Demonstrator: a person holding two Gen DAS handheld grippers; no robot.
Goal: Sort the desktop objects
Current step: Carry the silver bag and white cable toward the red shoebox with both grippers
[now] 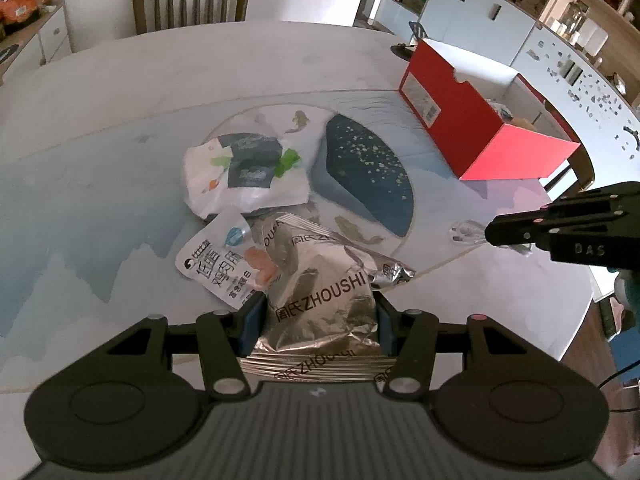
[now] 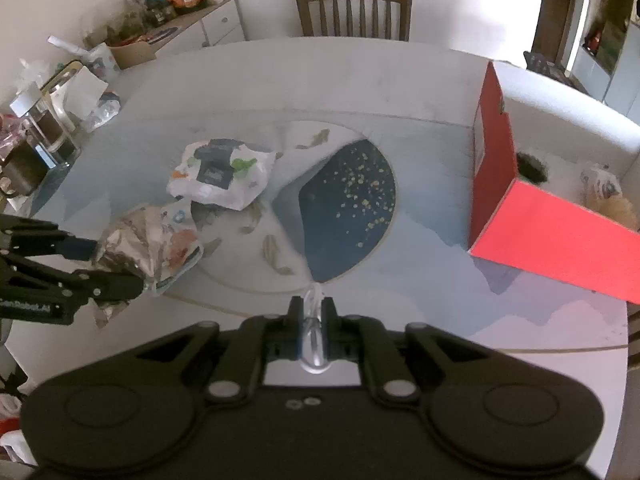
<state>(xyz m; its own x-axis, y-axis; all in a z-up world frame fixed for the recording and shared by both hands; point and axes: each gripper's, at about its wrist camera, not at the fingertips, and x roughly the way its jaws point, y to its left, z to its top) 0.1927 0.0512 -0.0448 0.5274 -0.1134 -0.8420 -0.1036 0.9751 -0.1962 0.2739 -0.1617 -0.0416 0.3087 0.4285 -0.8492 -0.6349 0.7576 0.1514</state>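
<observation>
My left gripper is shut on a crumpled silver foil packet printed ZHOUSHI, low over the table; it also shows in the right wrist view. A white snack pouch with Chinese print lies partly under the packet. A white plastic bag with dark labels lies beyond them. My right gripper is shut on a small clear plastic piece; in the left wrist view the gripper is at the right with the clear piece at its tip. A red open box stands at the right.
A round glass turntable with a dark blue speckled pattern covers the table's middle. A wooden chair stands at the far side. Jars and clutter crowd the left table edge. The red box holds a few items inside.
</observation>
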